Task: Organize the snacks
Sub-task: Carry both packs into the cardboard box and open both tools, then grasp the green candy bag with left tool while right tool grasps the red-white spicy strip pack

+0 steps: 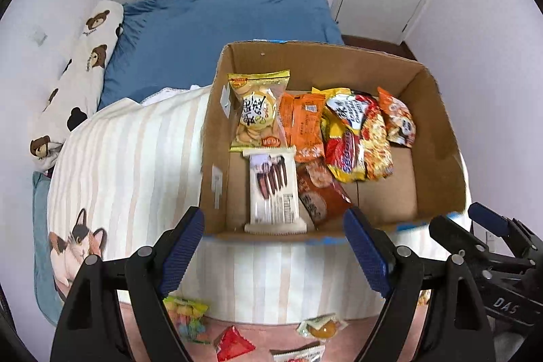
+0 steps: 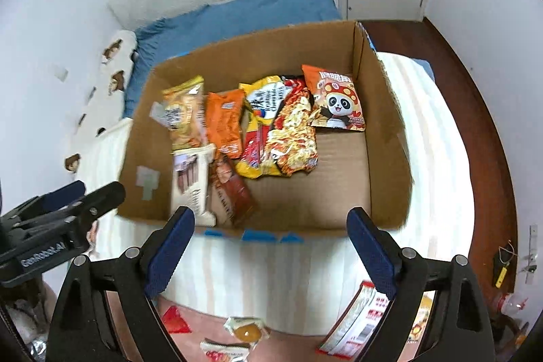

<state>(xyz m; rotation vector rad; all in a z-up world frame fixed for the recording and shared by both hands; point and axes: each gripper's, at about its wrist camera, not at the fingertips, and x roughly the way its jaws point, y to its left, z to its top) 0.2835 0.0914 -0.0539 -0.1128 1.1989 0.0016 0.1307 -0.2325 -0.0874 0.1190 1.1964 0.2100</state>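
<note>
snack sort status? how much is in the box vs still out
Done: about seven packets lie in the cardboard box, among them the panda packet and the white wafer pack. In hand: nothing; the left gripper and the right gripper are both open and empty. Left: loose snacks on the bed in front of the box, such as the red triangular packet and the orange sweet.

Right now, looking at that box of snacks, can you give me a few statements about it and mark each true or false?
1. The cardboard box holds several snack packets. True.
2. The left claw grips the white wafer packet. False: it is open and empty.
3. The panda packet lies in the box. True.
4. Every snack is already boxed. False: a red packet and others lie outside, in front.
5. The right claw holds nothing. True.
</note>
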